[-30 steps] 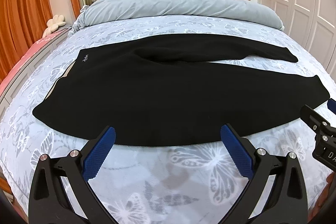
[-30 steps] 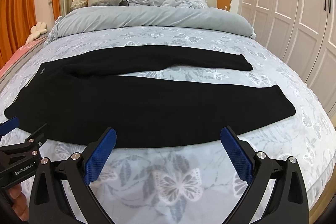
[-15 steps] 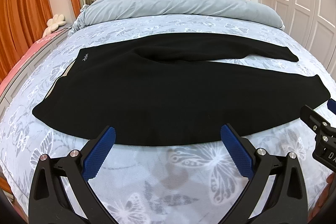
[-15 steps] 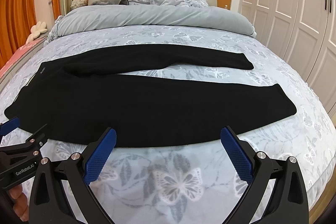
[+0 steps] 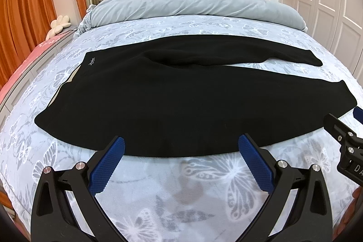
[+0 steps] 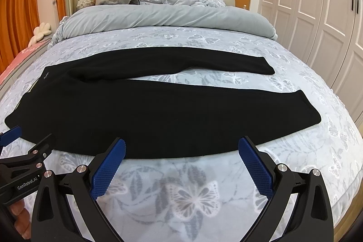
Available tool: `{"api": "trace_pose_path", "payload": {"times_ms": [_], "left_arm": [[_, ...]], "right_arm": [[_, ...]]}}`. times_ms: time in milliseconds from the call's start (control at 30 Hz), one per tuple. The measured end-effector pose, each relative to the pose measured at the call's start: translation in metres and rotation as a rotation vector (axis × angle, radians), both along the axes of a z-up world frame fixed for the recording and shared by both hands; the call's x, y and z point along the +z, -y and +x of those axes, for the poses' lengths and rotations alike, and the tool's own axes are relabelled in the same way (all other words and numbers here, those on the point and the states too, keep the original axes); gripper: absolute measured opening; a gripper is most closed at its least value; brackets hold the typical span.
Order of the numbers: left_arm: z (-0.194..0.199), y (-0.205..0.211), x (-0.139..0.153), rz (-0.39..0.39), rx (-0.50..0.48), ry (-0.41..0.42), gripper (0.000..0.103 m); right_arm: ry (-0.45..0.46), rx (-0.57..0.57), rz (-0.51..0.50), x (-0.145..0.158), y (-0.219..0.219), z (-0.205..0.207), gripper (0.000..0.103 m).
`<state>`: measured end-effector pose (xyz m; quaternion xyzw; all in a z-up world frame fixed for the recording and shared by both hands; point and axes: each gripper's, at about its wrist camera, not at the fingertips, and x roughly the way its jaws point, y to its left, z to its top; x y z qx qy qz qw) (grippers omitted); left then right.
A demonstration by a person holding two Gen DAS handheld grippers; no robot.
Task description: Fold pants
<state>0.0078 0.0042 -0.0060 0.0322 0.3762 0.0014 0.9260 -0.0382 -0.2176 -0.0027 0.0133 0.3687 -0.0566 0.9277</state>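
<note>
- The black pants (image 5: 181, 101) are shown laid flat across the bed (image 5: 181, 185), on its butterfly-print cover; the waistband lies to the left, and the two legs run to the right, parted in a narrow V.
- The left gripper (image 5: 181, 149) is held with its jaws spread wide and empty, just short of the near hem edge of the pants, toward the waist half.
- The right gripper (image 6: 181, 149) is likewise spread and empty, poised at the near edge of the near leg (image 6: 226, 115).
- The fabric is judged to be soft, limp and light, a fleece-like knit: it is expected to drape and sag where lifted, not to hold a crease by itself, and to cling slightly to the cover.
- A hold is best taken at the edges: the near waist corner (image 5: 43, 119) for the left gripper, the near leg cuff (image 6: 310, 110) for the right, so that the near leg can be carried over the far leg (image 6: 226, 65).
- Open cover is seen beyond the far leg, up to the rolled grey duvet (image 6: 158, 17); the near bed edge is close below the grippers, so little room is left for dragging the cloth nearer.
</note>
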Motion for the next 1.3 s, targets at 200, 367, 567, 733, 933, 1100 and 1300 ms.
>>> {"api": "trace_pose_path", "payload": {"times_ms": [200,367,567,733,933,1100,1300], "left_arm": [[0.0,0.0,0.0,0.002,0.0,-0.002,0.098],[0.0,0.0,0.0,0.002,-0.001,-0.002,0.098],[0.0,0.0,-0.001,0.003,0.0,-0.003,0.098],[0.0,0.002,-0.003,0.005,-0.001,-0.008,0.098],[0.0,0.002,-0.003,0.004,-0.001,-0.008,0.098],[0.0,0.002,-0.005,-0.002,0.002,-0.017,0.098],[0.006,-0.018,0.015,-0.049,-0.007,0.011,0.098]], "right_arm": [[-0.004,0.001,0.0,-0.003,0.0,0.001,0.098],[-0.004,0.001,0.0,-0.003,0.0,0.001,0.098],[-0.005,0.001,0.001,-0.005,-0.001,0.001,0.098],[-0.009,0.0,0.001,-0.004,-0.001,0.001,0.098],[-0.01,0.0,0.002,-0.007,-0.002,0.0,0.098],[-0.021,0.004,0.021,-0.01,-0.002,0.001,0.098],[0.025,0.048,0.061,-0.001,0.032,0.013,0.098]]}}
